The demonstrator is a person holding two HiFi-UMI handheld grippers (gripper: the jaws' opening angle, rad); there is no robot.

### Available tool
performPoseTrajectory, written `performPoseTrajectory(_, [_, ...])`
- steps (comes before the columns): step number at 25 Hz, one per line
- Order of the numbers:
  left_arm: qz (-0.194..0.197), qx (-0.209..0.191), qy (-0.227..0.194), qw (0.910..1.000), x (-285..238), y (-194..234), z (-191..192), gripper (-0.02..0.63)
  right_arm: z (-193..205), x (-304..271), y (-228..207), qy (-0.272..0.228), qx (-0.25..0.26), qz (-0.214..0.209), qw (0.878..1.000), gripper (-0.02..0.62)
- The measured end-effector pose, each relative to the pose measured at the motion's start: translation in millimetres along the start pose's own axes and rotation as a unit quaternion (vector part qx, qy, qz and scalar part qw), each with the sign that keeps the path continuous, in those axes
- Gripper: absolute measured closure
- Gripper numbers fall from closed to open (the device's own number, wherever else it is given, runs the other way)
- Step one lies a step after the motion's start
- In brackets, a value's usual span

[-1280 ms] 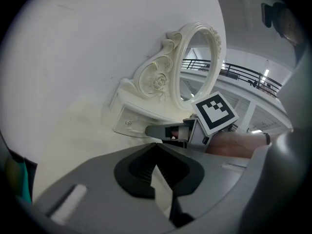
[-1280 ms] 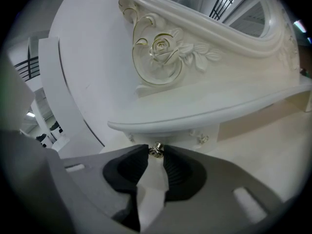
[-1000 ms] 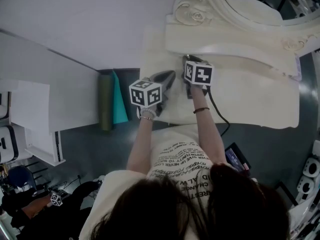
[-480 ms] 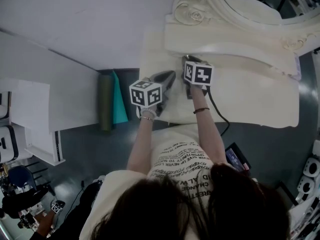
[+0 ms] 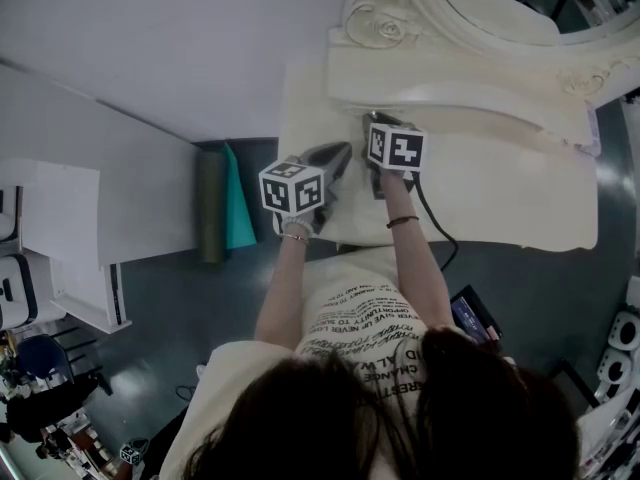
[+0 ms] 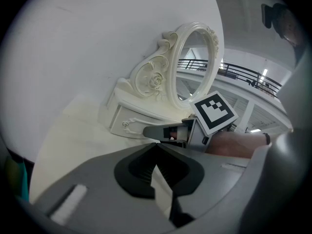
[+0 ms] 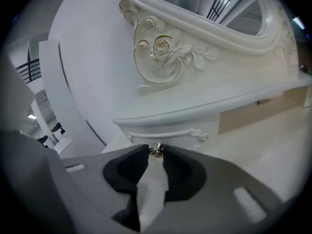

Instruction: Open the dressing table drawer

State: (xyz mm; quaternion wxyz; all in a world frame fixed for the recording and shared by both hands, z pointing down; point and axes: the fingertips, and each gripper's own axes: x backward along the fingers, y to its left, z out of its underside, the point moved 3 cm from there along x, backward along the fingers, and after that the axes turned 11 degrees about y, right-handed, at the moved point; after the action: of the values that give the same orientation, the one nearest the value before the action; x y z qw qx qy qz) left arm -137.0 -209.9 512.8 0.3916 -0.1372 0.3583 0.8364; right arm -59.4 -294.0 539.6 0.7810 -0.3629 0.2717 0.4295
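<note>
Jaws of my right gripper (image 7: 156,153) are closed onto the small metal knob (image 7: 156,149) of the drawer (image 7: 170,139), one tip pressed on each side of it, as the right gripper view shows. That drawer sits under the curved shelf (image 7: 204,104) at the foot of the carved mirror frame (image 7: 161,52). Its front looks flush, with no gap (so I see nothing of what it holds, if it holds anything).

Turning to the left gripper view, my left gripper (image 6: 156,146) has its tips brought together on nothing. It points across the cream top of the dressing table (image 6: 73,130) towards that same little drawer, and my right gripper reaches in to the drawer's front from the right.

From the head view, both grippers hang over the table top. The right one is up against the mirror's base and the left is just beside it, a little nearer my body. Held against the two views from the second before, neither gripper has shifted and the drawer stands no further out (the only stir is at the lower-left edge of the floor (image 5: 160,298), well away from the table). I judge the grip is made but the pull has not begun. The drawer is the only container in sight, and it is shut.
</note>
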Motion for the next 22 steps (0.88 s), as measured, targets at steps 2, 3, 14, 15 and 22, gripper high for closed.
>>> performPoseTrajectory(2, [0.001,-0.001,0.0,1.0,1,-1,0,0.606,1,1,1,0.001,-0.001,0.0,1.0,0.494])
performPoseTrajectory(3, [0.001,-0.001,0.0,1.0,2,-1,1,0.607,2,1,2,0.001,-0.001,0.0,1.0,0.494])
performPoseTrajectory(14, [0.009,-0.01,0.004,0.9999,5,-4,4,0.607,8,6,3,-0.002,-0.002,-0.001,1.0,0.494])
performPoseTrajectory(15, [0.01,-0.011,0.005,0.9999,5,-4,5,0.607,9,6,3,-0.001,-0.003,-0.001,1.0,0.494])
performPoseTrajectory(22, [0.014,-0.014,0.008,0.9998,9,-4,8,0.606,16,9,7,0.001,-0.006,-0.001,1.0,0.494])
